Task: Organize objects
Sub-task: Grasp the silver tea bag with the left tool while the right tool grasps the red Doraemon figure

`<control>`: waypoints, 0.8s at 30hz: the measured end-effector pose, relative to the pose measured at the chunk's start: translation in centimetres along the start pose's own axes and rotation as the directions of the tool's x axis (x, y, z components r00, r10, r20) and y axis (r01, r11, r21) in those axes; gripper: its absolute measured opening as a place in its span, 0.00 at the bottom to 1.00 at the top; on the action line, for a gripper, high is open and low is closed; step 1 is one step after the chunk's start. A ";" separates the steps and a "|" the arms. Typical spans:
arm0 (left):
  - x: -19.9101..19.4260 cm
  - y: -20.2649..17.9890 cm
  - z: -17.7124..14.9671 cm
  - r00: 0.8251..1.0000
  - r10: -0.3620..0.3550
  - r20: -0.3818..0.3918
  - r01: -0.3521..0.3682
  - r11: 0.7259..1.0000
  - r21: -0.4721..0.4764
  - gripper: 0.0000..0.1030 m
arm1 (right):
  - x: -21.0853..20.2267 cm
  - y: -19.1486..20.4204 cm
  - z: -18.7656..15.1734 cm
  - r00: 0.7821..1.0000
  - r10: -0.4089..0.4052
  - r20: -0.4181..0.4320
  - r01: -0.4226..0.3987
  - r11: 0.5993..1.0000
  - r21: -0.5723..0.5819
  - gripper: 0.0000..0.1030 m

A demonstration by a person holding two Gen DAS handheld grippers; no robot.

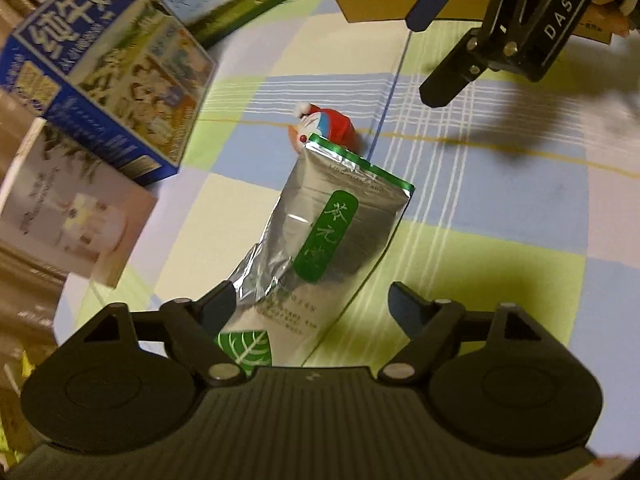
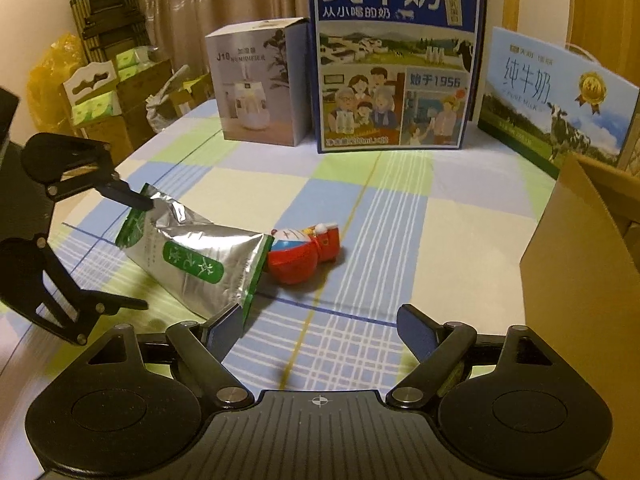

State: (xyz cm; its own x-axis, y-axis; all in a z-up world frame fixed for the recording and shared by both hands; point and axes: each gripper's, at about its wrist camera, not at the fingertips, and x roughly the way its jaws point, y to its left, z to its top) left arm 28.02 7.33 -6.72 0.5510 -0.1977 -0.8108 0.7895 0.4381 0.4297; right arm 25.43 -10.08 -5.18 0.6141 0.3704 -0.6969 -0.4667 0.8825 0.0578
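Observation:
A silver tea pouch (image 1: 332,224) with a green label lies flat on the checked tablecloth (image 1: 500,248). Its crumpled end sits between the fingers of my left gripper (image 1: 311,304), which is open; the left finger touches the foil. Seen from the right wrist, the left gripper (image 2: 142,252) straddles that end of the pouch (image 2: 200,256). A small red and blue toy figure (image 2: 300,256) lies on its side against the pouch's far end, also in the left wrist view (image 1: 326,124). My right gripper (image 2: 320,328) is open and holds nothing, hovering above the cloth near the toy; it shows at the top right (image 1: 424,58).
A brown cardboard box (image 2: 580,272) stands open at the right. At the table's back stand a white humidifier box (image 2: 260,84), a tall blue milk carton box (image 2: 396,60) and a light blue milk box (image 2: 560,108). Stacked cartons and bags fill the room's left side.

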 end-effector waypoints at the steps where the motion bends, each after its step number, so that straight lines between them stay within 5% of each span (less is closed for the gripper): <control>1: 0.3 0.3 0.2 1.000 -0.015 0.001 0.015 1.000 0.001 0.75 | 0.2 -0.1 0.0 1.000 0.000 -0.001 0.000 1.000 0.001 0.80; 5: 1.4 1.6 0.6 0.995 -0.104 -0.006 0.104 0.994 -0.017 0.74 | 0.8 -0.2 0.1 1.000 0.006 -0.006 -0.006 1.000 0.016 0.80; 8: 2.5 2.2 0.6 0.994 -0.105 -0.028 0.104 0.994 -0.046 0.73 | 1.2 -0.2 0.4 1.000 0.012 -0.005 -0.011 0.999 0.033 0.80; 14: 2.4 2.2 -0.8 0.994 -0.084 -0.072 0.073 0.986 -0.150 0.48 | 1.8 -0.3 0.4 1.000 0.017 -0.010 -0.017 0.999 0.035 0.79; 17: 1.4 2.8 -1.6 0.992 -0.091 -0.086 0.056 0.936 -0.349 0.39 | 1.9 -0.3 0.4 1.000 0.015 -0.012 -0.015 0.999 0.036 0.79; 21: 0.3 3.4 -2.6 0.983 -0.102 -0.154 -0.008 0.810 -0.586 0.34 | 2.1 0.1 0.6 1.000 0.018 0.002 -0.018 0.999 0.027 0.79; 24: -0.5 3.2 -2.7 0.985 -0.081 -0.155 -0.025 0.812 -0.583 0.35 | 2.5 0.7 0.9 0.999 0.027 0.027 -0.027 1.000 -0.005 0.79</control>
State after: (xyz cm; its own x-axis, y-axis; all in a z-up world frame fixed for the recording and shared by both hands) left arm 29.51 11.14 -6.00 0.4362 -0.0942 -0.8949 0.4700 0.8719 0.1373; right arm 27.15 -8.28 -6.23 0.6183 0.4020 -0.6753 -0.4863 0.8708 0.0731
